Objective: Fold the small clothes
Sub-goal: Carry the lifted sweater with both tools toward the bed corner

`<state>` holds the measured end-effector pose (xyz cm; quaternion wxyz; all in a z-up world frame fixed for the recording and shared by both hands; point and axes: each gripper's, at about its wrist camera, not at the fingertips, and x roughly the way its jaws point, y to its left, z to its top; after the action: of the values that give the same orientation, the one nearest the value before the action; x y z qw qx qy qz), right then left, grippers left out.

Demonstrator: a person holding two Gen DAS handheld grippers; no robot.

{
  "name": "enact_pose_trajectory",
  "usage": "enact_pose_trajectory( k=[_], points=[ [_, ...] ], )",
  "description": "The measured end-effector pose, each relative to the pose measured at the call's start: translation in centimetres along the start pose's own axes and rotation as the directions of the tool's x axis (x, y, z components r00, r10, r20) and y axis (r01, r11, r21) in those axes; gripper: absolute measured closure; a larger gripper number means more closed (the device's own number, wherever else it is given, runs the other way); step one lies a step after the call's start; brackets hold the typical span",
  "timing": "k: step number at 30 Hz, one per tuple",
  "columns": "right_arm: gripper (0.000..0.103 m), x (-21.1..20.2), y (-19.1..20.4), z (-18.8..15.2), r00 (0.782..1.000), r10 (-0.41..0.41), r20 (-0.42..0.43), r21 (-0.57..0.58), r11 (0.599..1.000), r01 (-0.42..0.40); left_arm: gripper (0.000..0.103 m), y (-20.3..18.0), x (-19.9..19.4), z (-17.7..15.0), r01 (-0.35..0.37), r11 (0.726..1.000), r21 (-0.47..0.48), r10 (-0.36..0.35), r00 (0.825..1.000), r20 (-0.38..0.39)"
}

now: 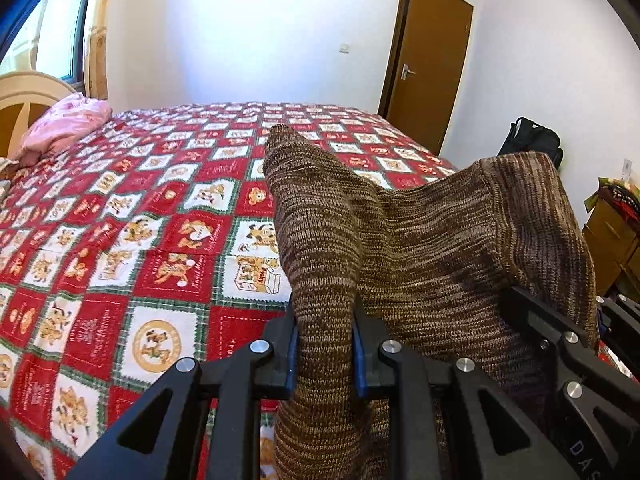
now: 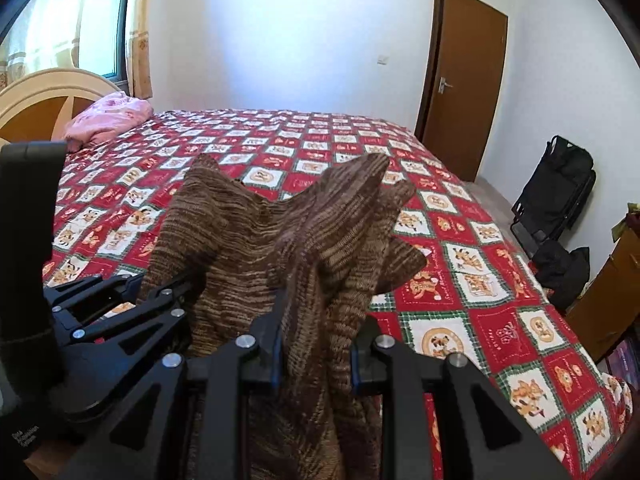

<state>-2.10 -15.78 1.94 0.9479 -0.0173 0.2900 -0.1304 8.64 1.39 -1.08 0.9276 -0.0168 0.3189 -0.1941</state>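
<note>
Left gripper (image 1: 325, 344) pinched a bunched fold of the brown knit sweater (image 1: 440, 240), fabric standing up between its fingers. Right gripper (image 2: 316, 356) pinched another fold of the same sweater (image 2: 280, 248). Garment was held up off the bed (image 1: 120, 220), stretched between both grippers; in the left wrist view the right gripper (image 1: 560, 340) sat at 3 o'clock. Pink bedding (image 2: 108, 118) lay at 10 o'clock by the headboard (image 2: 48, 96).

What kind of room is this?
A bedroom in a home, most likely. A large bed with a red patterned cover fills the room, a pink pillow lies by the headboard, and a brown door stands in the far wall.
</note>
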Motion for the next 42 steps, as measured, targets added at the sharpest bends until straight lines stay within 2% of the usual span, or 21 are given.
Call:
enact_pose_trajectory(
  k=[6, 9, 18, 23, 29, 42],
  points=[
    [0.077, -2.2, 0.1, -0.4, 1.000, 0.000, 0.020, 0.012, 1.000, 0.000, 0.081, -0.1, -2.2, -0.1, 0.016, 1.000, 0.013, -0.016, 1.000, 0.017],
    [0.077, -3.4, -0.4, -0.7, 0.999, 0.028, 0.025, 0.042, 0.999, -0.029, 0.081, -0.1, -3.5, -0.3, 0.030, 0.999, 0.018, -0.030, 0.999, 0.025],
    [0.077, -6.0, -2.3, -2.4, 0.998, 0.063, 0.020, 0.128, 0.990, -0.065, 0.081, -1.7, -5.6, -0.8, 0.064, 0.994, 0.092, -0.067, 0.997, 0.032],
    [0.077, -8.0, -4.0, -3.1, 0.998, 0.057, 0.037, 0.174, 0.983, -0.062, 0.081, -3.6, -6.6, -1.1, 0.104, 0.984, 0.142, -0.110, 0.993, 0.033],
    [0.077, -10.1, -6.8, -4.5, 0.999, 0.030, 0.041, 0.230, 0.972, -0.039, 0.081, -6.5, -7.4, -1.6, 0.190, 0.967, 0.172, -0.195, 0.981, 0.012],
    [0.077, -13.1, -12.8, -6.6, 0.996, -0.069, 0.052, 0.320, 0.946, 0.049, 0.081, -14.9, -7.4, -2.7, 0.281, 0.920, 0.275, -0.280, 0.959, -0.041]
  ],
)
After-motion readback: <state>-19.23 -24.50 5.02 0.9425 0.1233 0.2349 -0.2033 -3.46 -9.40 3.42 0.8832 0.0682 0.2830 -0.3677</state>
